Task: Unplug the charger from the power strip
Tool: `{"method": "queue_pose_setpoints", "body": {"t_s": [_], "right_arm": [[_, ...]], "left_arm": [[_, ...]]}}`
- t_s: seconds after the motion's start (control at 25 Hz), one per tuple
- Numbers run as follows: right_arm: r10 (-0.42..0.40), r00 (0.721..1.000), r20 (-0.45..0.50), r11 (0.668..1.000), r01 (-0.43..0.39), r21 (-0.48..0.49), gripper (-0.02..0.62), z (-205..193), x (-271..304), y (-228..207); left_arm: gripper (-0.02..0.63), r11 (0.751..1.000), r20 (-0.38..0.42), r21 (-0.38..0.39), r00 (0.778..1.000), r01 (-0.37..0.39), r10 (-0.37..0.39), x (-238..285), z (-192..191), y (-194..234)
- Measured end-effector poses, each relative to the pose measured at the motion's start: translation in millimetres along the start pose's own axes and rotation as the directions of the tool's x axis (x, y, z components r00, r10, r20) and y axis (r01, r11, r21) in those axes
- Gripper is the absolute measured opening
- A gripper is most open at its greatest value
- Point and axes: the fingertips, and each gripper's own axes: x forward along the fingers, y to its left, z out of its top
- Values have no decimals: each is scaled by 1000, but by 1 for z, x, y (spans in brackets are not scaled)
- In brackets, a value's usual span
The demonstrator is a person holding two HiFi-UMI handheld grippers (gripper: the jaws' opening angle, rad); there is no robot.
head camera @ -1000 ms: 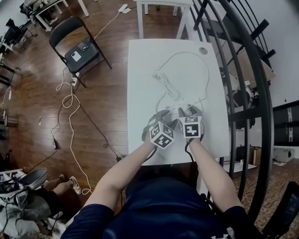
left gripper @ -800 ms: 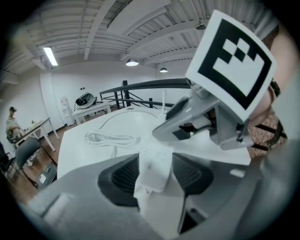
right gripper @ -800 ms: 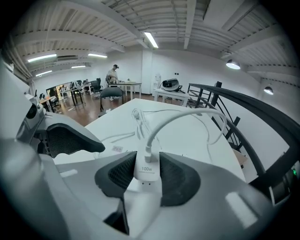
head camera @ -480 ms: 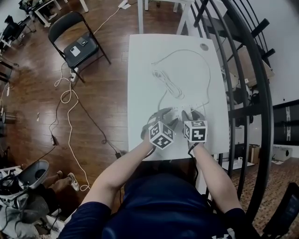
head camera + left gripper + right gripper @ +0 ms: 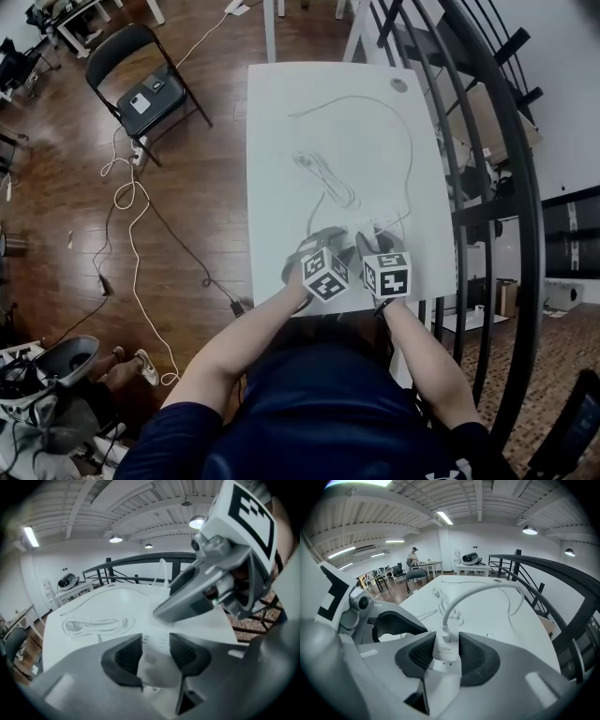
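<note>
my right gripper point(image 5: 446, 657) has just been closing, and its pads now clamp the white charger point(image 5: 445, 646). it stands upright at the low centre of the right gripper view, its cable point(image 5: 478, 588) arching away over the table point(image 5: 281, 112). my left gripper point(image 5: 155, 654) has just been closing too, pads pressing the sides of the power strip point(image 5: 156, 670). in the head view both grippers sit side by side near the table's lower edge.

Your white surface point(image 5: 281, 141) carries a white power strip point(image 5: 368, 225) close to its near edge. In the middle you have a coiled cable point(image 5: 323, 178) lying flat. A long cable point(image 5: 361, 96) sweeps a wide arc beyond it, and a small dark round disc point(image 5: 400, 85) sits near the far right corner
</note>
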Motion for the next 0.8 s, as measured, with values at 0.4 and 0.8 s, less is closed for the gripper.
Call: {"method": "queue_pose_setpoints", "body": {"t_s": [0.4, 0.8], "right_arm": [[-25, 1000, 14, 999, 24, 49, 142, 2, -1, -3], [-38, 999, 11, 998, 37, 46, 143, 4, 0, -2]], "left_arm": [[183, 996, 52, -89, 999, 5, 0, 1, -2, 2], [183, 996, 50, -93, 999, -7, 11, 1, -2, 5]]}}
